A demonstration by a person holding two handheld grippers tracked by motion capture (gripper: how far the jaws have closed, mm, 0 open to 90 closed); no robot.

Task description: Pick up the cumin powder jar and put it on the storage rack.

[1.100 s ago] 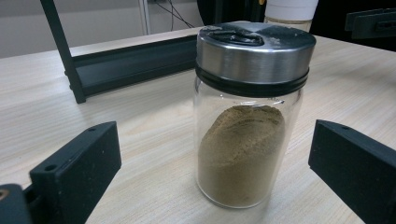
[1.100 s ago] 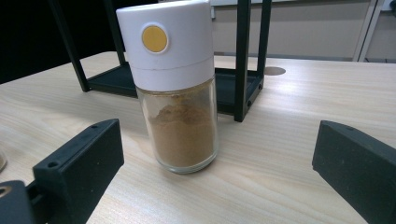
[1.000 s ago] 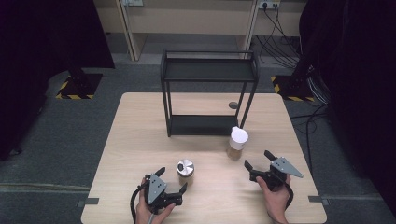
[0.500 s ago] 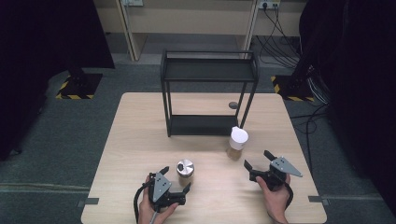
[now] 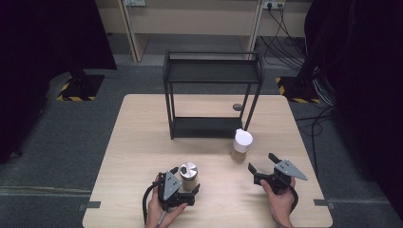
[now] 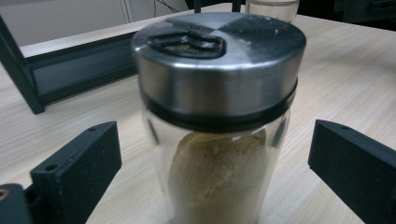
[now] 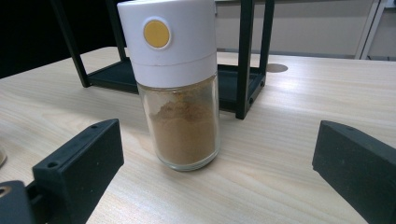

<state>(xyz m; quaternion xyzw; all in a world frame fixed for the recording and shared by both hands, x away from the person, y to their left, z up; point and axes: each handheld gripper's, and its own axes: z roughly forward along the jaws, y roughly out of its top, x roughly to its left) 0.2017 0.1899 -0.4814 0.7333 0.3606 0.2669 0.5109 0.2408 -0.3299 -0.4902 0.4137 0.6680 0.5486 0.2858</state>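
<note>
A glass jar with a steel lid [image 5: 188, 175] [image 6: 217, 121], holding pale powder, stands on the wooden table [image 5: 142, 137] near its front edge. My left gripper [image 5: 185, 181] [image 6: 215, 140] is open, one jaw on each side of this jar with a gap between each jaw and the glass. A second jar with a white cap [image 5: 242, 145] [image 7: 180, 88], holding brown powder, stands upright further right. My right gripper [image 5: 261, 162] [image 7: 217, 137] is open just in front of it, jaws pointed at it and short of touching.
A black metal two-tier rack [image 5: 211, 71] stands at the table's far middle, its lower shelf [image 7: 224, 77] right behind the white-capped jar. A small round grommet [image 5: 237, 107] sits in the tabletop by the rack's right leg.
My left gripper has slid forward and to the right, so the steel-lid jar now stands between its jaws. The right gripper and both jars have stayed put.
</note>
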